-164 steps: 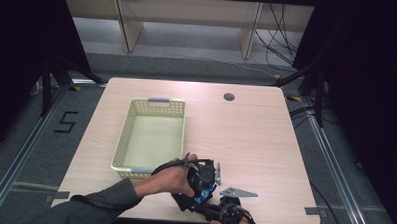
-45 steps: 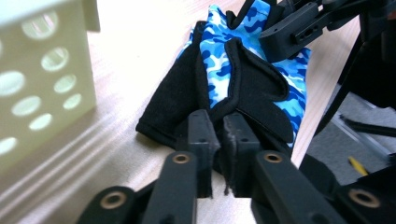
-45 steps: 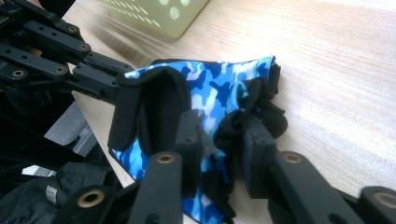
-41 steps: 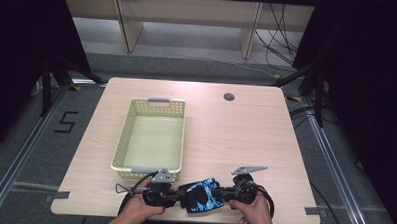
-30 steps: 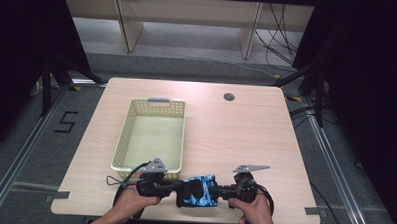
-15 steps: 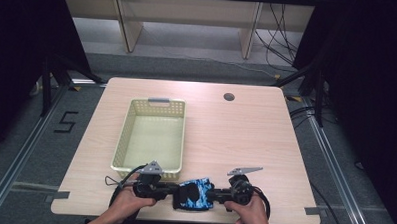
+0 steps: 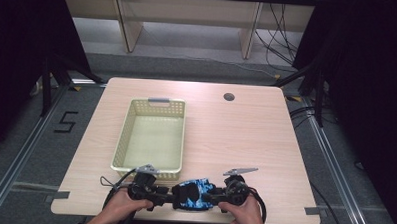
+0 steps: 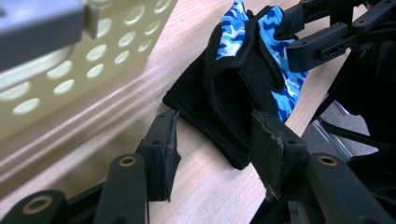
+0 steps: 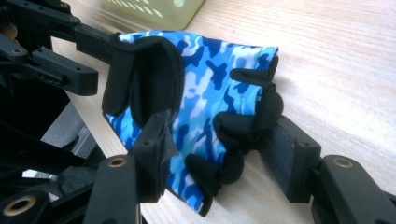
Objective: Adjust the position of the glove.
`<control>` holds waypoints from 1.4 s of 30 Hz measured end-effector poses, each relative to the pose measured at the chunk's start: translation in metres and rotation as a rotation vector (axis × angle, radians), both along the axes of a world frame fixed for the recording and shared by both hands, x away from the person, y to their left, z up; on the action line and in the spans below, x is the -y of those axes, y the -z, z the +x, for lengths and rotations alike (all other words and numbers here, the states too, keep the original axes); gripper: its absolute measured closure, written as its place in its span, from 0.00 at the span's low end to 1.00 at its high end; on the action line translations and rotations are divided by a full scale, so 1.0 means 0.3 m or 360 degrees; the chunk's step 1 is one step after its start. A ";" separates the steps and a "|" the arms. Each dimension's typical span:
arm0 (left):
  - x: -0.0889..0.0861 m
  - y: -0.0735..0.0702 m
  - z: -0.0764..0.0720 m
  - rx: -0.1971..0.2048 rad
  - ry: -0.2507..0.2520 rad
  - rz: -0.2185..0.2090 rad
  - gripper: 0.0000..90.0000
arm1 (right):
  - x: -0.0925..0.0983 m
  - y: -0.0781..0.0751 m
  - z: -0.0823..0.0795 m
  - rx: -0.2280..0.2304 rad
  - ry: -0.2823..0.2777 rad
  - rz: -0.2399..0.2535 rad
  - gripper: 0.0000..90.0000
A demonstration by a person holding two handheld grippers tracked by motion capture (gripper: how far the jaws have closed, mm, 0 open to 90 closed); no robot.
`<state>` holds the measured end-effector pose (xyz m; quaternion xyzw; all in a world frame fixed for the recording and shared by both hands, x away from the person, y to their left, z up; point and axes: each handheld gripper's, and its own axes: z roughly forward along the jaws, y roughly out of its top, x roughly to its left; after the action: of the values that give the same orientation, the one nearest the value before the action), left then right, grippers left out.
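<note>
- The left gripper [image 8: 212,154] has just been spreading its jaws; they now stand parted around the black cuff end of the blue camouflage fingerless glove [image 8: 243,74], one pad off to the side and clear of the cloth, the other at the cuff's edge without pinching it.
- The right gripper [image 9: 219,154] has likewise been opening, and its jaws flank the glove's short black finger stubs with the grip let go.
- I'd judge that both tongs have released the glove, so it is set down rather than carried.
- The glove lies flat on the pale wooden table [image 7: 246,128] at its near edge, between the two hands, just in front of the empty pale-yellow perforated plastic basket [image 7: 123,139].
- It looks soft and limp, with a black palm and blue-and-white back.
</note>
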<state>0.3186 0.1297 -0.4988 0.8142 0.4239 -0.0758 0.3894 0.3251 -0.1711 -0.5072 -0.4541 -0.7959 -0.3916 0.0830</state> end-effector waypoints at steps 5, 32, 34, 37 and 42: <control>0.021 0.035 0.003 -0.0113 0.0015 -0.0045 0.58 | -0.008 0.004 0.002 0.0011 -0.0024 0.0013 0.53; 0.079 0.071 0.019 -0.0029 -0.0034 -0.0245 0.93 | 0.012 0.051 0.004 -0.0082 -0.0099 0.0232 0.70; 0.078 0.073 0.020 -0.0031 -0.0040 -0.0244 0.95 | 0.011 0.051 0.003 -0.0070 -0.0096 0.0218 0.74; 0.079 0.069 0.017 -0.0003 -0.0020 -0.0223 0.96 | 0.008 0.049 -0.002 -0.0054 -0.0090 0.0197 0.81; 0.076 0.063 0.010 0.0005 -0.0021 -0.0238 0.96 | 0.012 0.037 -0.008 -0.0030 -0.0118 0.0217 0.87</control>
<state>0.3215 0.1069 -0.5176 0.7802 0.4217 -0.1032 0.4503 0.3228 -0.1747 -0.5183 -0.4213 -0.7829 -0.4372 0.1355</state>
